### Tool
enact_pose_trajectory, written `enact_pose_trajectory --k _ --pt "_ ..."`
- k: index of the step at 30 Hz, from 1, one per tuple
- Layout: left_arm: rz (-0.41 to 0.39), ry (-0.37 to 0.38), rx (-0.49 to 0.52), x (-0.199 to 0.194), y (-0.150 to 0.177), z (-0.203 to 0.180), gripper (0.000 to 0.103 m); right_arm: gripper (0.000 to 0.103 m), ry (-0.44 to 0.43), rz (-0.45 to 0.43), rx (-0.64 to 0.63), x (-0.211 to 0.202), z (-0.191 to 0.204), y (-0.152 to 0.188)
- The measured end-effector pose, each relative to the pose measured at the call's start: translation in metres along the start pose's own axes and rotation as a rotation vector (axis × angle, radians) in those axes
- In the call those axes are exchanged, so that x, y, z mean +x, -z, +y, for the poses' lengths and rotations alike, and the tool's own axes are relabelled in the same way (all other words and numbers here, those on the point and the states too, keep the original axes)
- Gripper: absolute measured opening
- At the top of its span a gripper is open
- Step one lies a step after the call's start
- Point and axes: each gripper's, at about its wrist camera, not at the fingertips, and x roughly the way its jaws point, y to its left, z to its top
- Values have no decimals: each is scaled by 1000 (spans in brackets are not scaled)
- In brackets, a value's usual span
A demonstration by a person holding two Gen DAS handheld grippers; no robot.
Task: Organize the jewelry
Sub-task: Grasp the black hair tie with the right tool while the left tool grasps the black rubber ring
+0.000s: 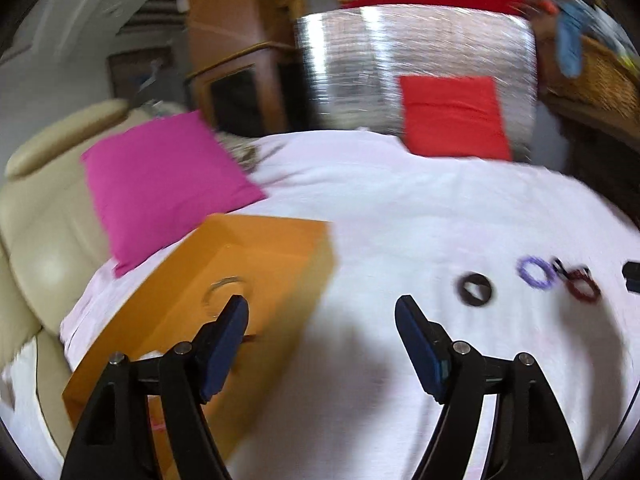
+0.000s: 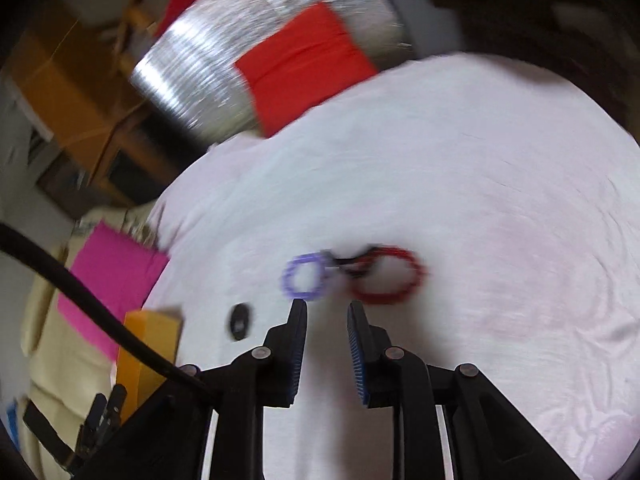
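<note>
An open orange box (image 1: pixel 224 292) sits on the white cloth (image 1: pixel 400 208), with a thin silvery ring (image 1: pixel 224 290) inside. My left gripper (image 1: pixel 322 308) is open and empty, its left finger over the box. To its right lie a black ring (image 1: pixel 475 289), a purple bracelet (image 1: pixel 536 273) and a dark red bracelet (image 1: pixel 583 290). In the right wrist view my right gripper (image 2: pixel 327 307) is open and empty, just short of the purple bracelet (image 2: pixel 304 277) and red bracelet (image 2: pixel 386 275), with a small black piece (image 2: pixel 346 262) between them. The black ring (image 2: pixel 240 321) and box (image 2: pixel 150 354) are at left.
A pink cushion (image 1: pixel 160 184) and a beige leather seat (image 1: pixel 36 240) lie at the left. A red cushion (image 1: pixel 454 118) leans on a shiny silver surface (image 1: pixel 400 64) at the back. A black cable (image 2: pixel 92 312) crosses the right wrist view's left side.
</note>
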Motion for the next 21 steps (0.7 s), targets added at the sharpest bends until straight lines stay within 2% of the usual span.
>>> enact_pose_trajectory --k 4,7,12,17,21 --pt "28 54 103 6 3 -39 77 25 -7 7 103 -1 -36 -11" --pt "54 97 126 12 5 -53 77 36 15 16 94 1 -45 -18" --pt "75 99 158 22 5 -72 77 38 -68 34 140 17 -57 -32" --pt "72 100 146 31 1 -68 77 38 -160 70 180 47 -51 -41" --pt "107 132 105 47 -2 -57 77 38 -174 100 219 71 -48 -44"
